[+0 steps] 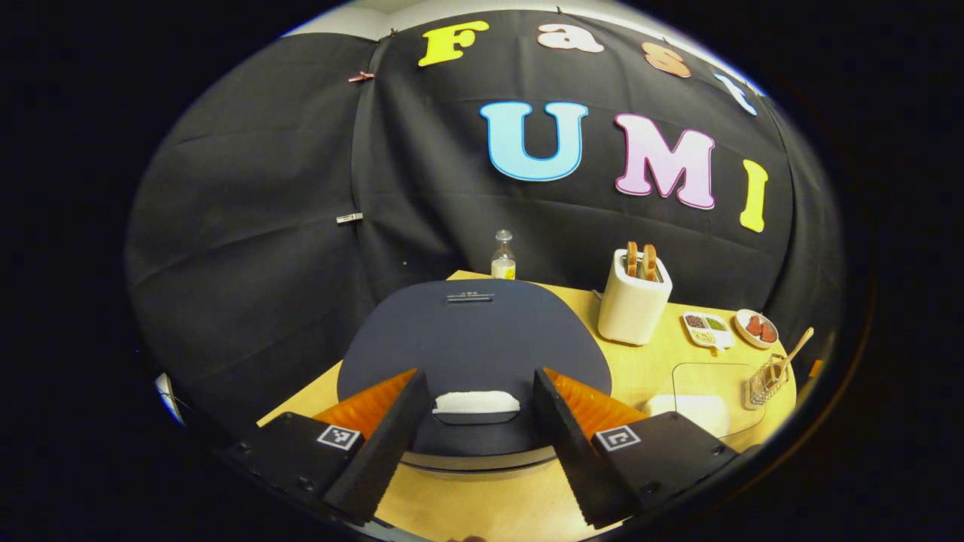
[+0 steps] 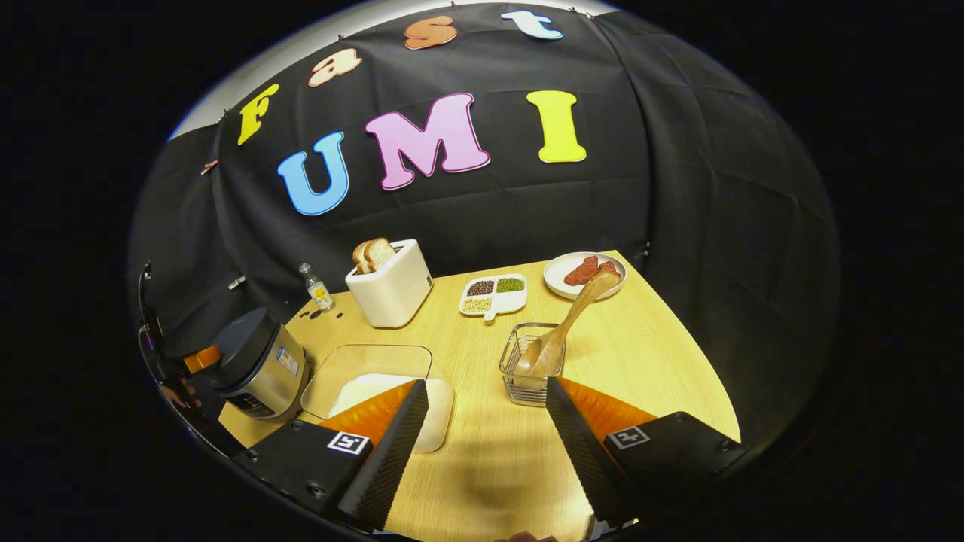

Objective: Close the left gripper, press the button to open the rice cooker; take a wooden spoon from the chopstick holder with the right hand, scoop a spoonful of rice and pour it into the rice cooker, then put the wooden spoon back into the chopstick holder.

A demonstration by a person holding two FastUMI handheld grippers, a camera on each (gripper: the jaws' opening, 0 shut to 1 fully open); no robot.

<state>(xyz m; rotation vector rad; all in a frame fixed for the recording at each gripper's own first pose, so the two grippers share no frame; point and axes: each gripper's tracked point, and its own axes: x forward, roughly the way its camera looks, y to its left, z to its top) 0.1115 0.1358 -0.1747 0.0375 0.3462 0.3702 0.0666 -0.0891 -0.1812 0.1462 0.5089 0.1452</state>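
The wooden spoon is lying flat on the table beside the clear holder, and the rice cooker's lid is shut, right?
Not quite. The long-handled wooden spoon stands leaning inside the clear square chopstick holder, as the right gripper view shows. The dark-lidded rice cooker is indeed shut.

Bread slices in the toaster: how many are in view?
2. Both stand side by side in the top slots of the white toaster at the back of the table: one slice left, the other right. Any more inside would be hidden.
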